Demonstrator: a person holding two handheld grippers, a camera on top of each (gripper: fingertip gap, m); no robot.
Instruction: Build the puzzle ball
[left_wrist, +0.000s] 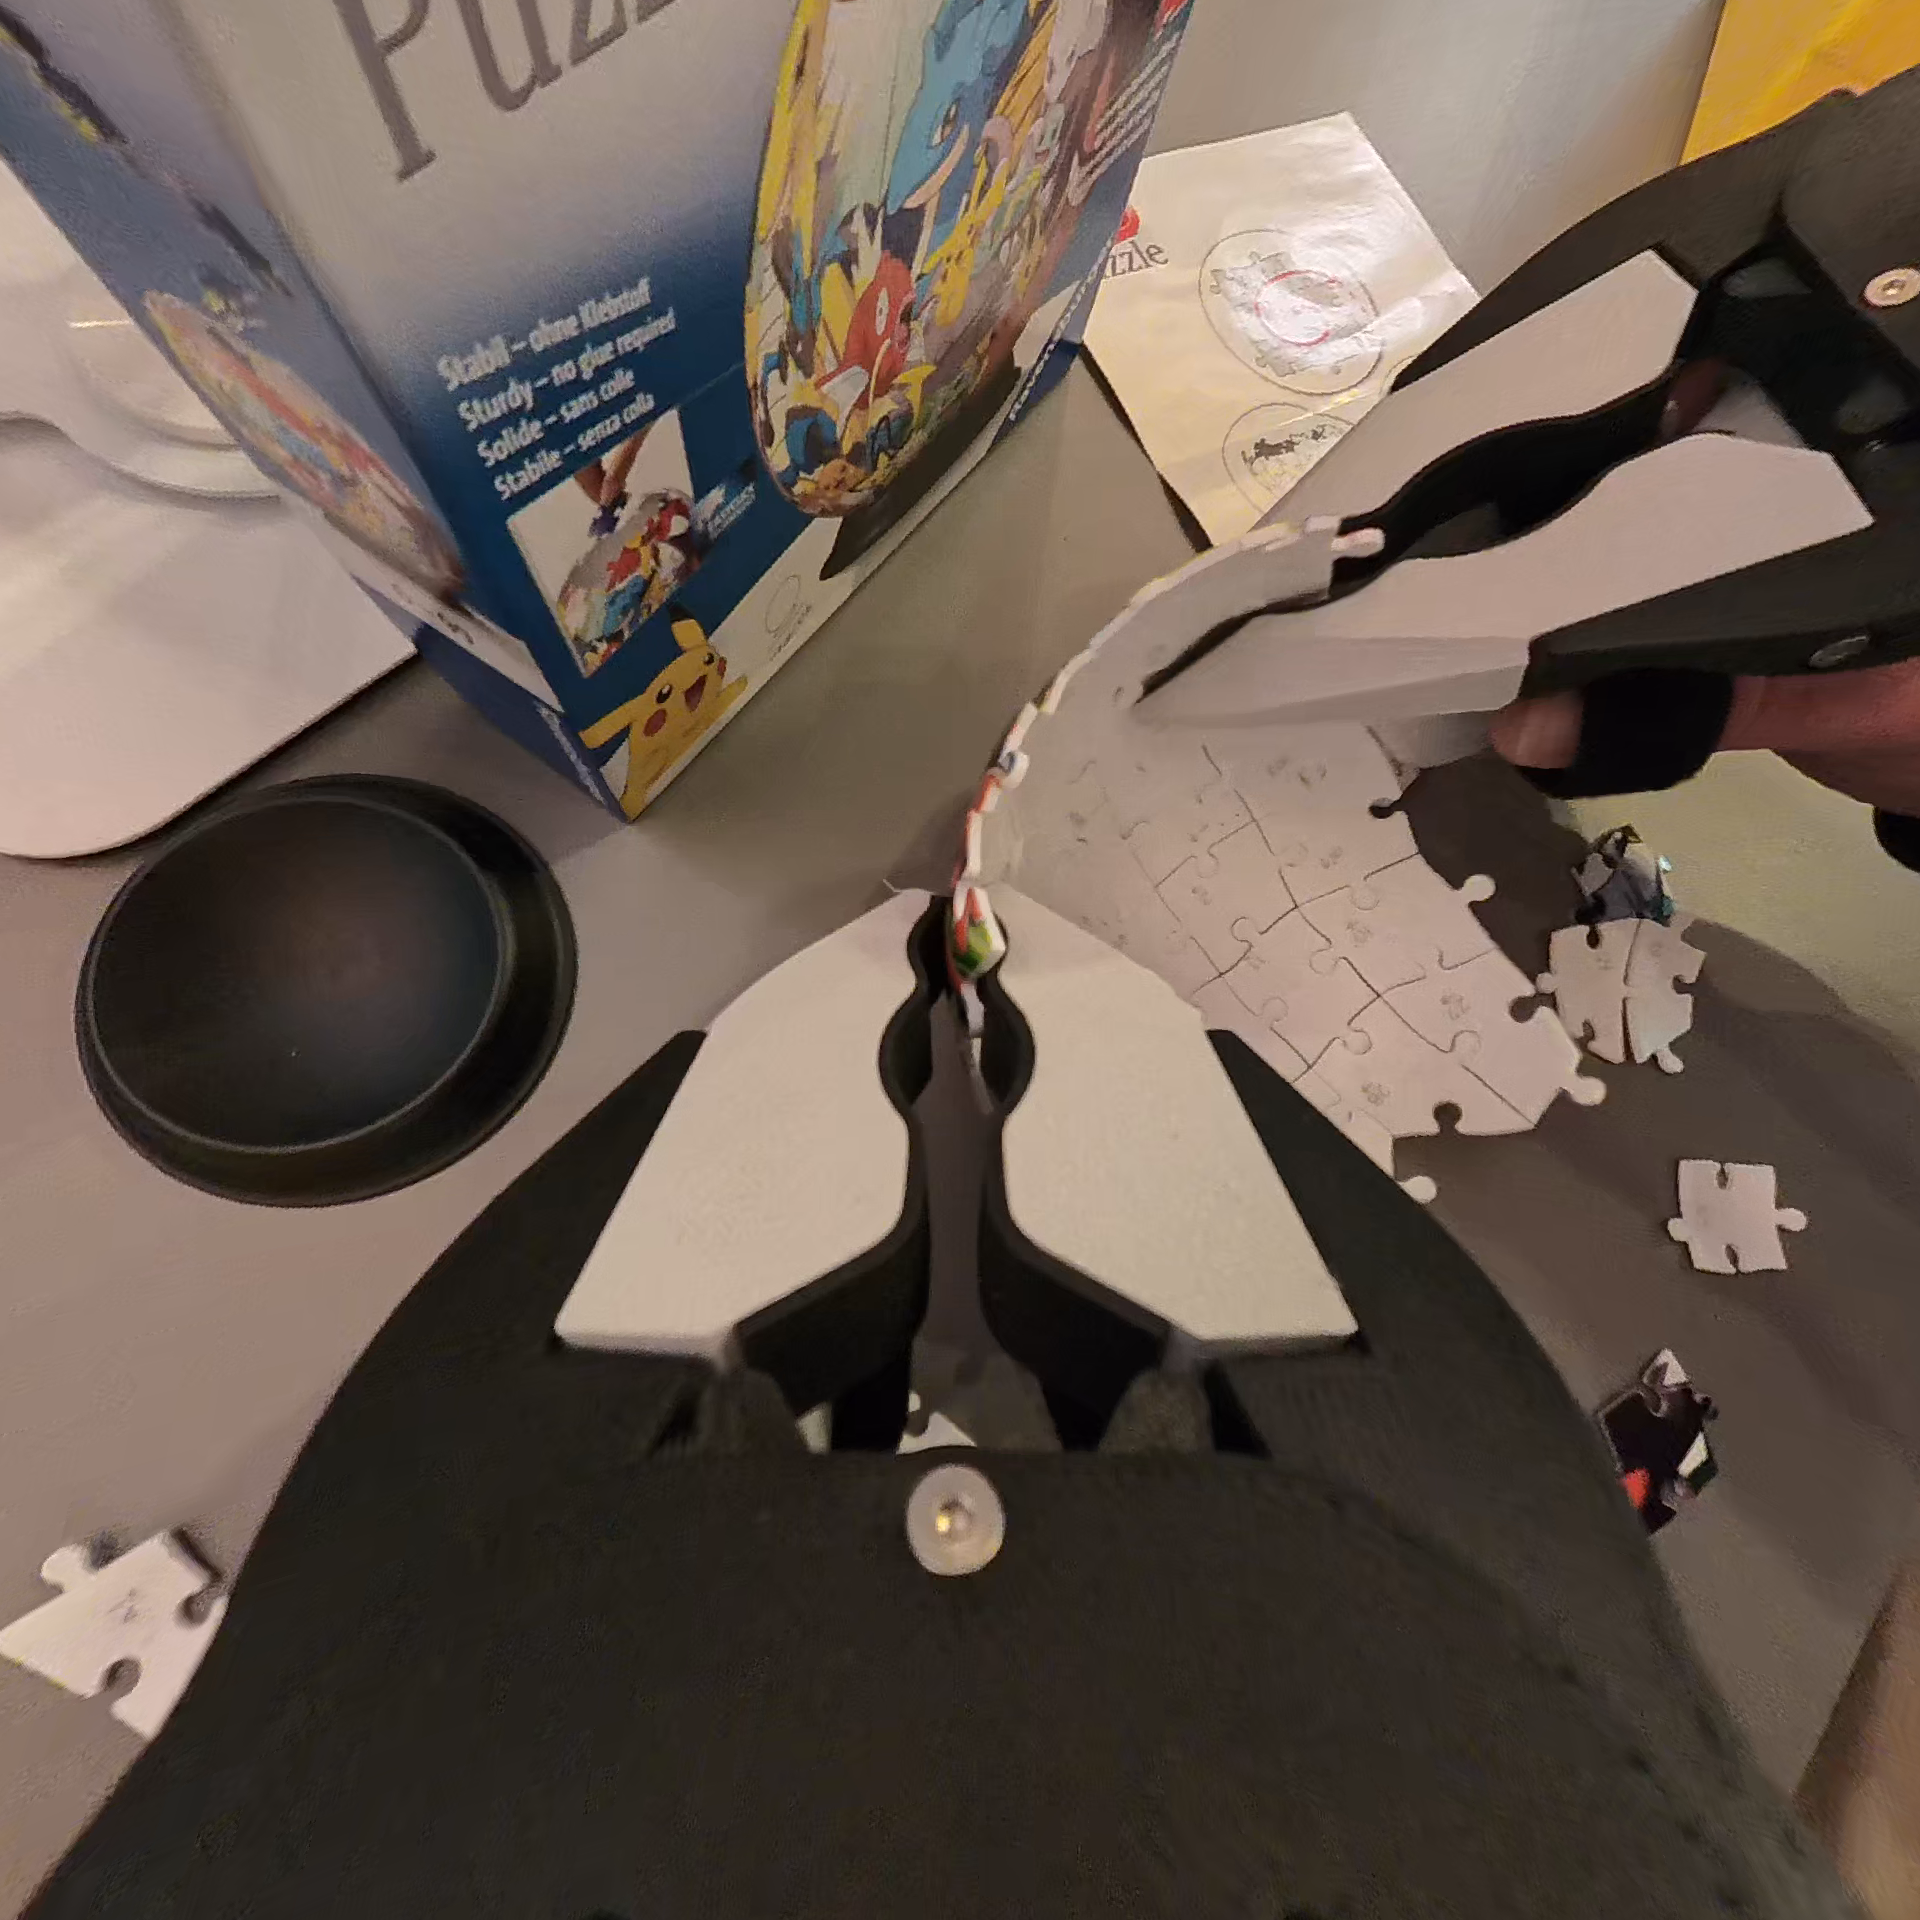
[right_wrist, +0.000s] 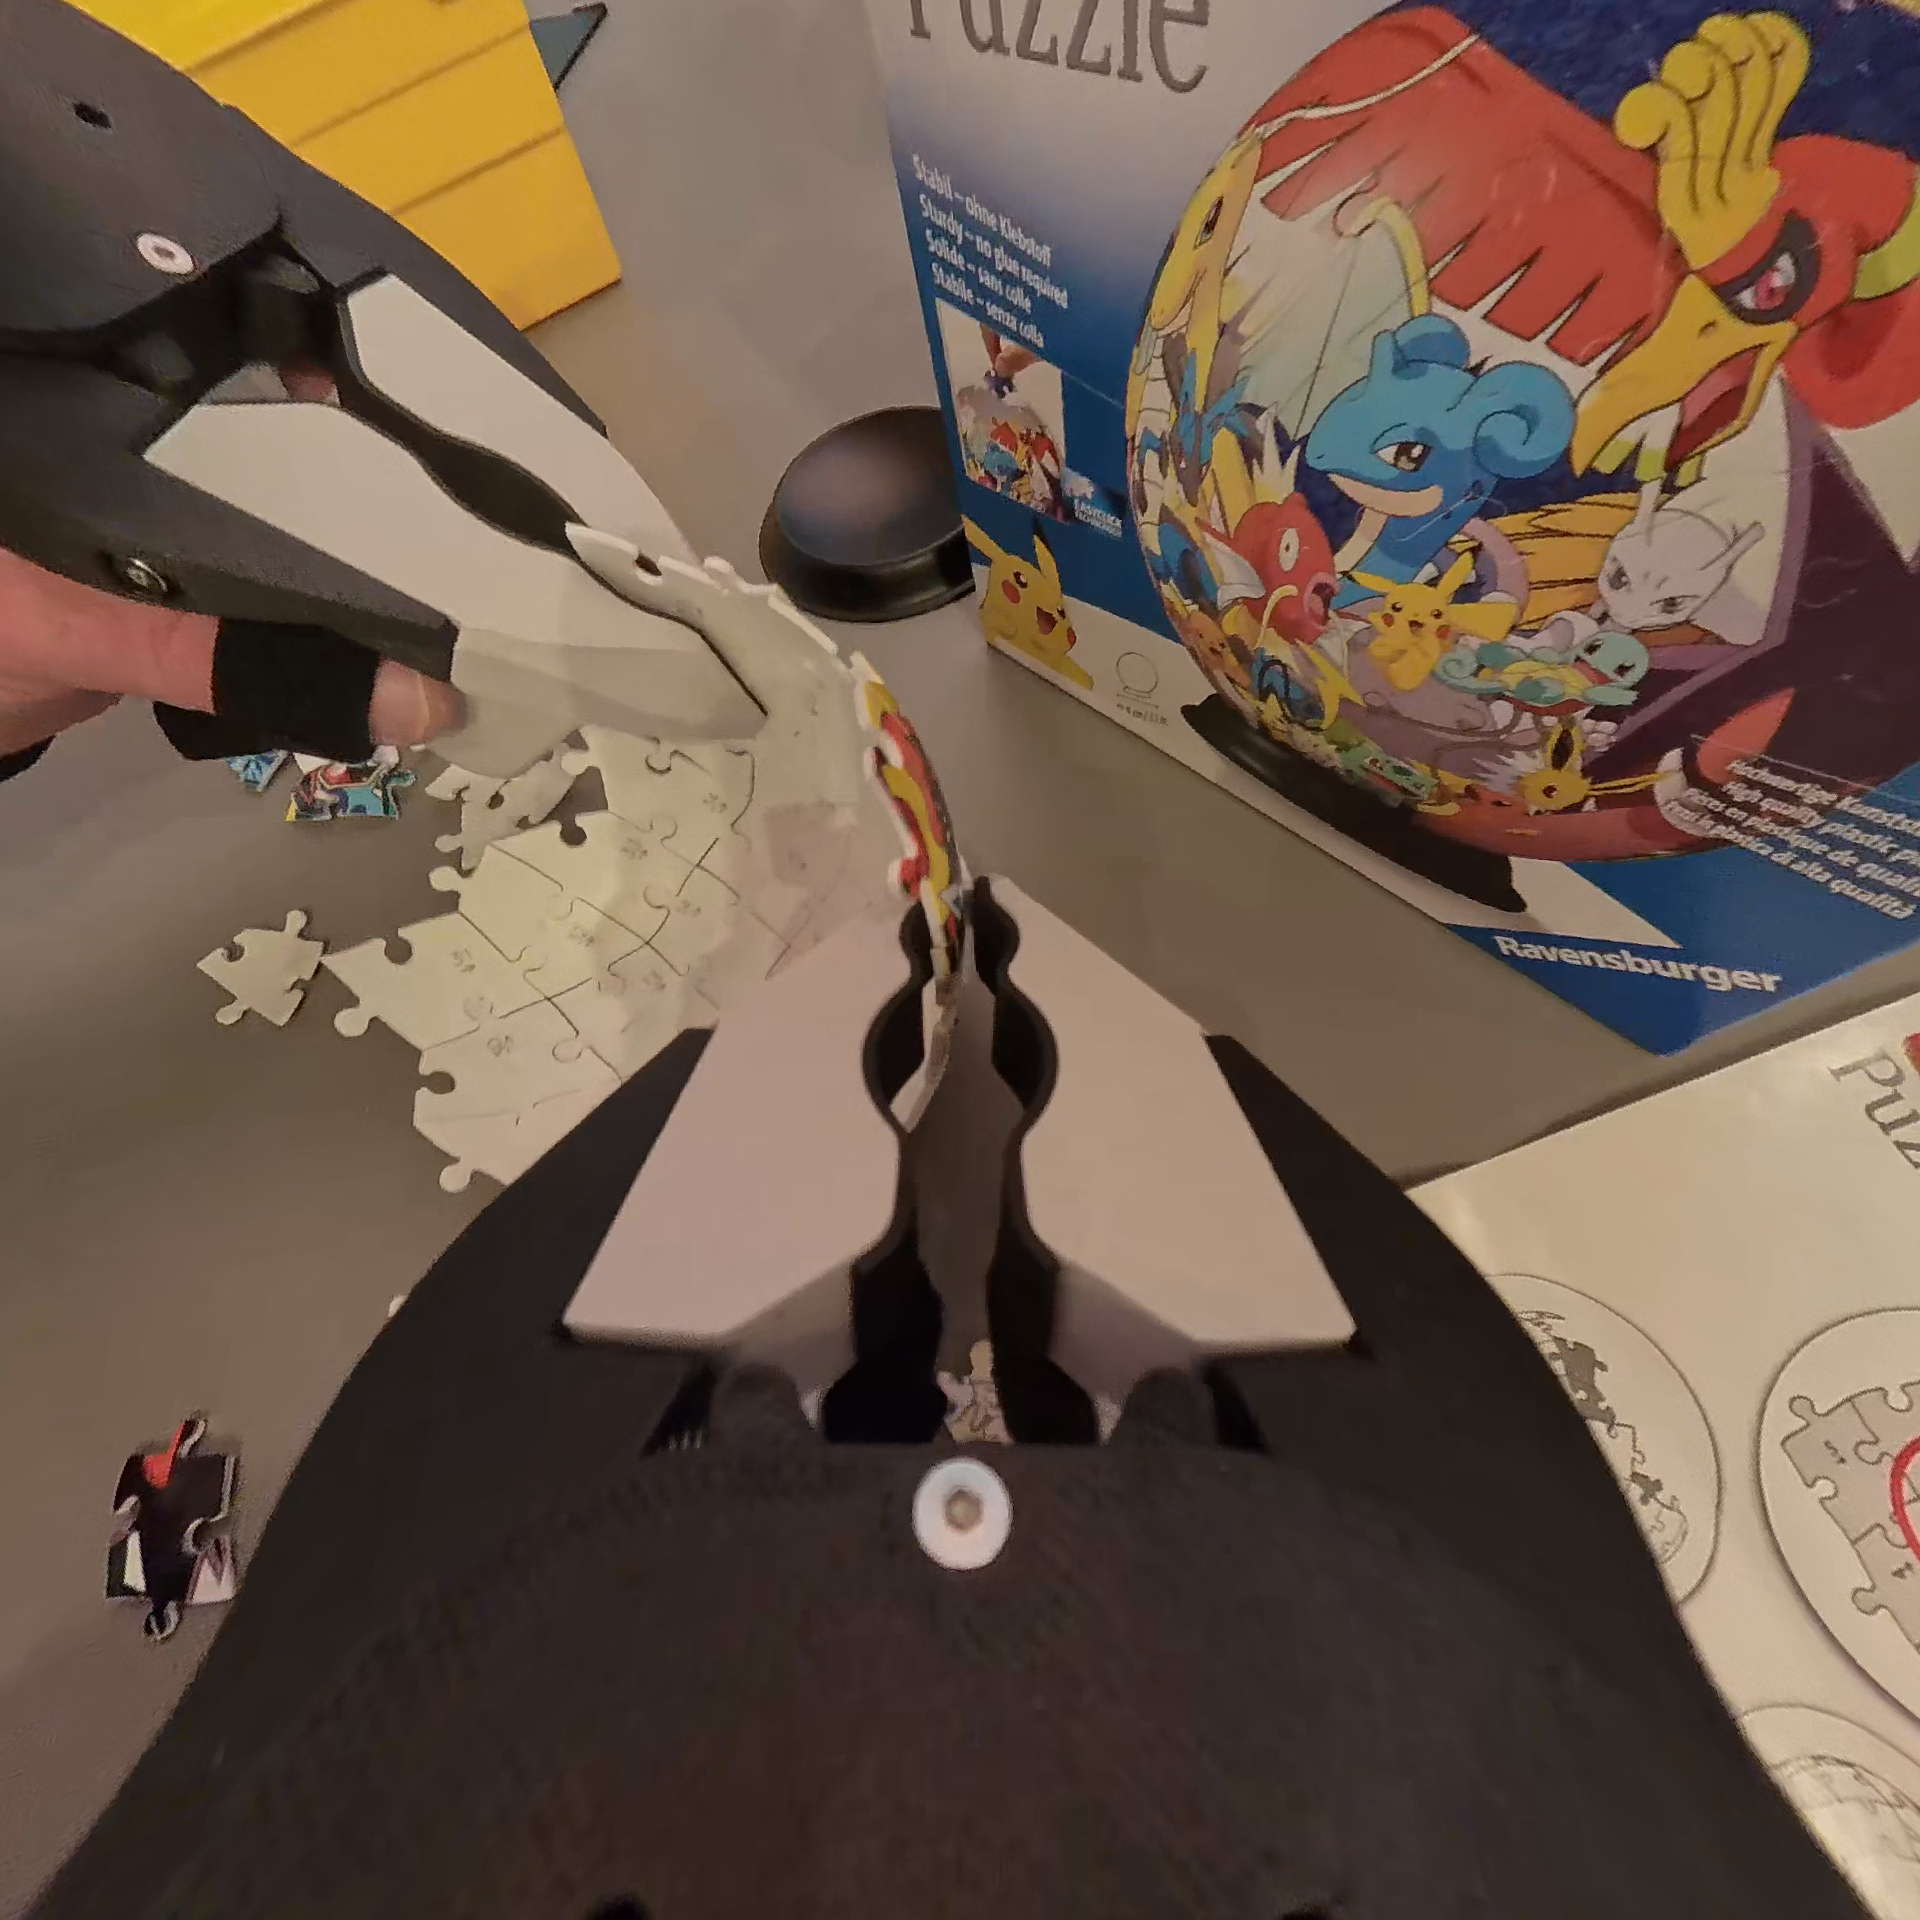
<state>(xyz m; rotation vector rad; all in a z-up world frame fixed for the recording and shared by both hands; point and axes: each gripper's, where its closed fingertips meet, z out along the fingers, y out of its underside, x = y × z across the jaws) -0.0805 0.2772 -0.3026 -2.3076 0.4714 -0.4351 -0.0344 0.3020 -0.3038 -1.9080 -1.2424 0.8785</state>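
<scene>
A partly built curved puzzle shell (left_wrist: 1299, 914) shows its white numbered inside; its coloured outside shows at the rim. It stands tilted on the grey table. My left gripper (left_wrist: 961, 914) is shut on the shell's near rim. My right gripper (left_wrist: 1242, 618) comes in from the upper right and is shut on the upper rim. In the right wrist view the shell (right_wrist: 623, 935) lies left of centre. There my right gripper (right_wrist: 961, 904) is clamped on the coloured rim, and my left gripper (right_wrist: 675, 623) grips the rim from the upper left.
The puzzle box (left_wrist: 623, 364) (right_wrist: 1455, 520) stands behind, with a black round stand (left_wrist: 322, 987) (right_wrist: 873, 509) beside it. An instruction sheet (left_wrist: 1278, 312) (right_wrist: 1714, 1403) lies nearby. Loose pieces lie around: white (left_wrist: 1730, 1216) (right_wrist: 260, 966), dark (left_wrist: 1652, 1439) (right_wrist: 171, 1522). A yellow bin (right_wrist: 436, 135) stands far left. The grippers' ends are close to 6 cm from one another.
</scene>
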